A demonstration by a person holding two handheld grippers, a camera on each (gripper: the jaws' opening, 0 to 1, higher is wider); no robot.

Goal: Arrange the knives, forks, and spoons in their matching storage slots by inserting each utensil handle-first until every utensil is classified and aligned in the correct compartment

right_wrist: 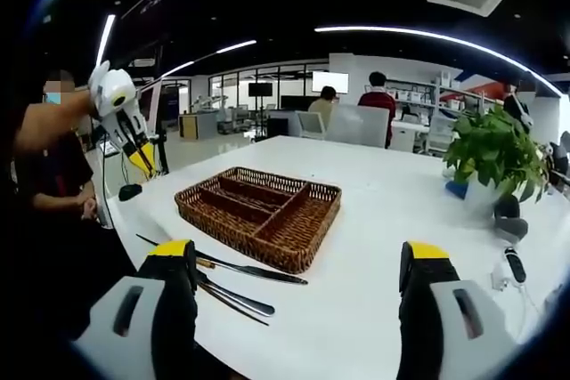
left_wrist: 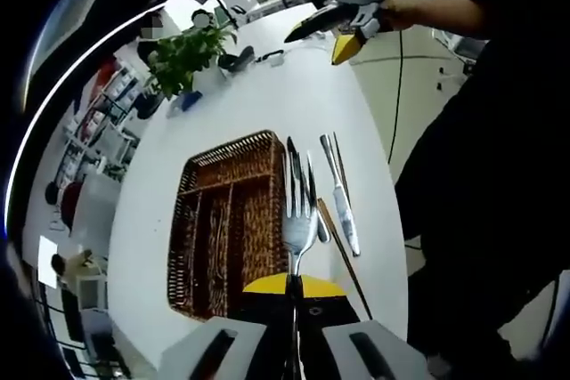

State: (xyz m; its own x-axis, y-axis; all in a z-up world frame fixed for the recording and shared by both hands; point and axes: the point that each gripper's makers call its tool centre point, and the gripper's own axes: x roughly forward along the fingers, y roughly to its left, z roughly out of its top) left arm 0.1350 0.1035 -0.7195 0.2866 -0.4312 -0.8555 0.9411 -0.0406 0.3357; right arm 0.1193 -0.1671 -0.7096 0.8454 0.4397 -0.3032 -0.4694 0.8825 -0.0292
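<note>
Steel fork [left_wrist: 300,220], stiff, light and slippery, is being pinched by its handle in the left gripper [left_wrist: 294,331] jaws at lower centre, beside the wicker tray [left_wrist: 223,220]; right gripper [right_wrist: 294,295] jaws are gaping empty.

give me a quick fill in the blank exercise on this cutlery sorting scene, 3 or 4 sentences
1. The left gripper is shut on a ____.
2. The right gripper has its jaws wide ____ and holds nothing.
3. The wicker tray rests on a ____ table.
4. The potted plant has ____ leaves.

Missing words: fork; open; white; green
</note>
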